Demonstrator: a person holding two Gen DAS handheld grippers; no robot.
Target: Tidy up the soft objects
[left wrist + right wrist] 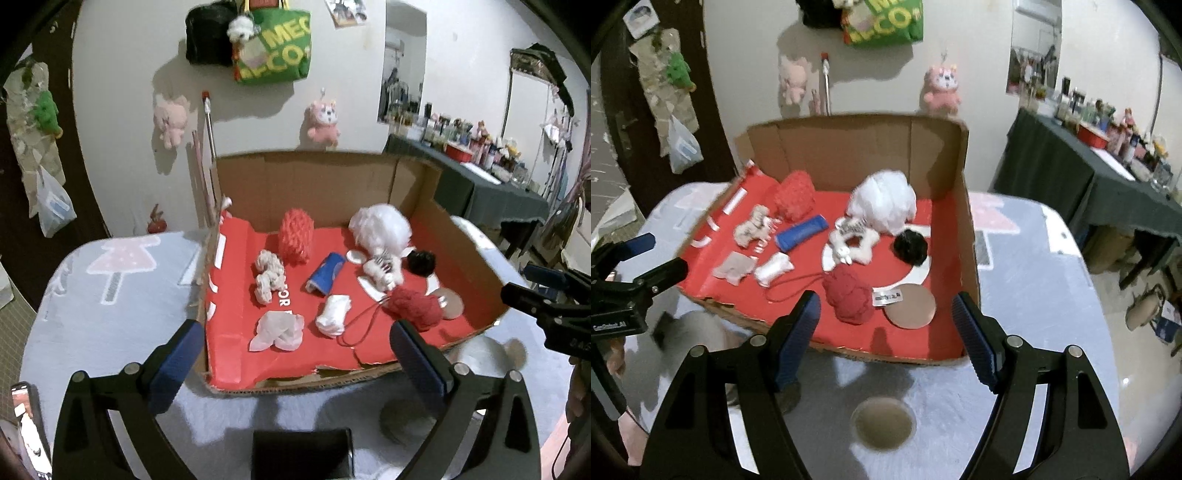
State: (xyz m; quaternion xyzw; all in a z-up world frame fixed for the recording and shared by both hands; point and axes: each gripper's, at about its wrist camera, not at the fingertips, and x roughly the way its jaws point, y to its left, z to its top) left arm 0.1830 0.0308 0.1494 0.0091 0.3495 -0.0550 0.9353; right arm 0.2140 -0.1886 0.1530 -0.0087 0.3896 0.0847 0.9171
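A cardboard box (476, 258) (967, 229) with a red floor holds several soft objects: a red knitted pouch (295, 240) (794, 197), a white fluffy bundle (380, 225) (882, 203), a blue roll (327, 275) (801, 233), a cream rope toy (267, 277) (753, 225), a black pom (421, 263) (910, 246), a red yarn ball (415, 306) (849, 293) and a small white pillow (332, 314) (774, 269). My left gripper (295, 354) is open and empty before the box's near edge. My right gripper (886, 325) is open and empty, over the near right corner.
The box sits on a table with a pale patterned cloth (110, 295) (1034, 258). A round tan disc (910, 306) lies in the box's near right. Plush toys and a green bag (273, 44) hang on the wall. A dark cluttered table (1108, 177) stands at the right.
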